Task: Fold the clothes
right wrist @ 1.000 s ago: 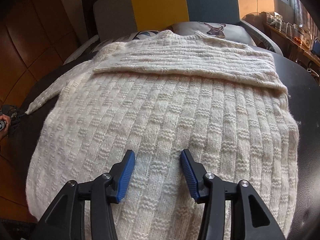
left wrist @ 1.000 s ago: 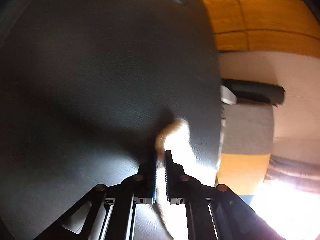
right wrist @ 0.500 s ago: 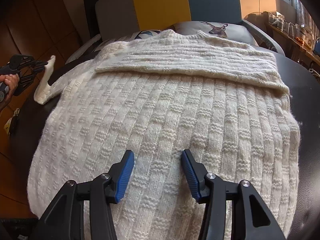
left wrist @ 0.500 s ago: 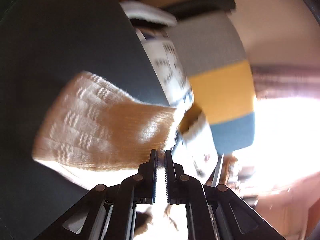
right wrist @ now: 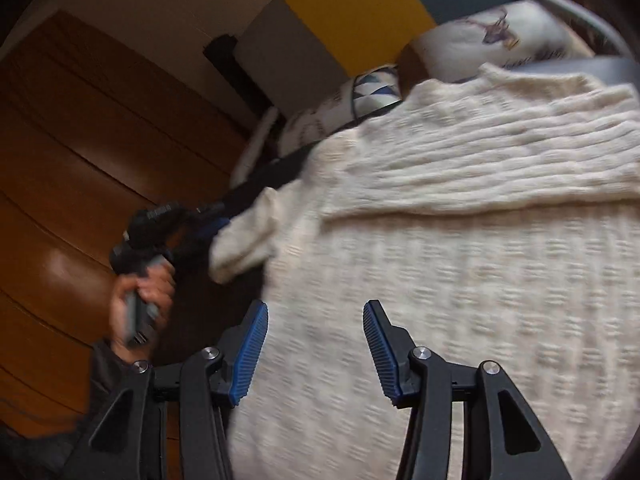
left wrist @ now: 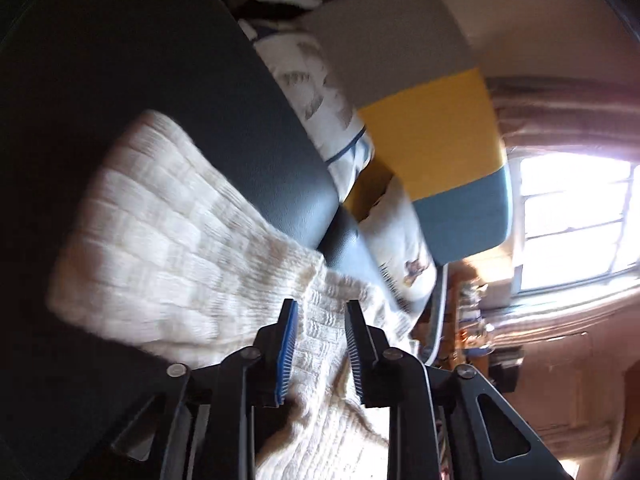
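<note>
sweater (right wrist: 460,280) edge (left hand-held gripper (left wrist: 320,312) parted)

You will find no readable text, label, brand, number or sign in either view; any markings on the left gripper (right wrist: 218,218) are too blurred.

A home living room, shown by a sofa (left wrist: 432,120) upholstered in grey, yellow and blue blocks, printed cushions (left wrist: 320,92) propped against it, a curtained window (left wrist: 576,220), wooden wall panelling (right wrist: 80,152), a dark tabletop (left wrist: 160,60) draped with a knitted sweater (right wrist: 460,260)
</note>
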The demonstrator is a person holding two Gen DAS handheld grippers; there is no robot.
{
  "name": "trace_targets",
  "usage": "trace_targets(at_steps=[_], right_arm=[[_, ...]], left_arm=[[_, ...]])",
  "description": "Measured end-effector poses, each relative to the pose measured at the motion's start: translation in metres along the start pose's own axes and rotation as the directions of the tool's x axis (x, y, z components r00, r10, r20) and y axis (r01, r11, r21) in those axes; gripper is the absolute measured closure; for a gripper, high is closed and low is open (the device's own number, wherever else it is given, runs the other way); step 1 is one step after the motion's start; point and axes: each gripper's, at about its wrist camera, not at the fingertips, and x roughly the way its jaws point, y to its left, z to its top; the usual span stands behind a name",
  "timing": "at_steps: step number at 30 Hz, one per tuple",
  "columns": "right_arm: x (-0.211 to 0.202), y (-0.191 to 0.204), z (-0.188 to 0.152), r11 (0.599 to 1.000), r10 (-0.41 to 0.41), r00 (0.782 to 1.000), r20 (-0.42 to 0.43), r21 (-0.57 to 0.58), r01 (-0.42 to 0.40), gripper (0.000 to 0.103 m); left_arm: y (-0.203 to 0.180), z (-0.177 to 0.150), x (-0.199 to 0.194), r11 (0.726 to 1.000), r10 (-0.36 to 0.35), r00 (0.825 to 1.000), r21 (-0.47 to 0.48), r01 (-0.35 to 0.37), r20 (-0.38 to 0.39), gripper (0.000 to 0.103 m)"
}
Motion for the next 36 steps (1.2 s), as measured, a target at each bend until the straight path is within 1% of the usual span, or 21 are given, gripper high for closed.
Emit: trace_targets(at_steps=[2,5,8,9,11,13,14,17,22,26,28,29,32,34,35,36], right_arm=[[0.045,0.002,0.018,0.987,0.125,0.991,-0.042,0.105,-0.12,0.052],[0.118,0.014,0.034,0.965,0.201,0.976,-0.089,0.192,-0.181,0.053],[0.174,0.017,0.041,0.959,0.17,0.978,-0.124,0.247,-0.135,0.056],[0.191,0.016,0.043,0.956,0.159,0.978,-0.133,0.27,-0.118,0.056],[0.21,0.013,0.042,0.951,0.116,0.986,-0.121,0.298,-0.075,0.058],[0.218,0.01,0.042,0.95,0.067,0.993,-0.094,0.309,-0.035,0.065],[0.221,0.009,0.042,0.948,0.049,0.995,-0.082,0.318,-0.02,0.073],[0.227,0.006,0.041,0.939,0.002,0.999,-0.049,0.342,0.015,0.074],[0.232,0.009,0.037,0.928,-0.036,0.999,-0.004,0.372,0.035,0.074],[0.238,0.008,0.031,0.915,-0.026,0.999,0.04,0.404,0.007,0.074],[0.242,0.006,0.027,0.911,-0.032,0.998,0.05,0.412,0.008,0.078],[0.245,0.005,0.026,0.909,-0.032,0.998,0.053,0.418,0.007,0.079],[0.252,-0.001,0.023,0.886,0.008,0.997,0.072,0.462,-0.041,0.079],[0.254,-0.005,0.021,0.855,0.05,0.996,0.07,0.512,-0.079,0.079],[0.252,-0.003,0.022,0.86,0.053,0.995,0.079,0.504,-0.086,0.078],[0.252,0.001,0.024,0.878,0.029,0.996,0.081,0.474,-0.064,0.078]], left_arm=[[0.027,-0.002,-0.015,0.999,-0.017,0.999,-0.045,0.019,0.03,0.067],[0.066,-0.007,-0.032,0.991,-0.028,0.999,-0.131,0.033,0.036,0.067],[0.099,-0.012,-0.044,0.978,-0.044,0.998,-0.202,0.052,0.043,0.067],[0.105,-0.012,-0.047,0.976,-0.05,0.998,-0.212,0.059,0.046,0.067],[0.111,-0.013,-0.053,0.975,-0.051,0.997,-0.215,0.062,0.056,0.067],[0.111,-0.012,-0.056,0.979,-0.056,0.996,-0.194,0.068,0.064,0.067],[0.11,-0.011,-0.058,0.98,-0.062,0.996,-0.186,0.073,0.066,0.067],[0.107,-0.012,-0.056,0.977,-0.094,0.993,-0.183,0.106,0.072,0.065],[0.104,-0.017,-0.043,0.972,-0.111,0.992,-0.199,0.122,0.067,0.065],[0.104,-0.023,-0.033,0.963,-0.127,0.989,-0.229,0.14,0.069,0.065],[0.103,-0.025,-0.029,0.959,-0.138,0.988,-0.242,0.151,0.07,0.065],[0.102,-0.025,-0.026,0.956,-0.141,0.988,-0.249,0.154,0.068,0.065],[0.102,-0.024,-0.016,0.943,-0.161,0.985,-0.285,0.171,0.059,0.065],[0.1,-0.021,-0.01,0.94,-0.163,0.985,-0.295,0.171,0.053,0.065],[0.1,-0.021,-0.009,0.94,-0.162,0.985,-0.294,0.17,0.052,0.065],[0.099,-0.021,-0.009,0.942,-0.16,0.986,-0.291,0.168,0.05,0.065]])
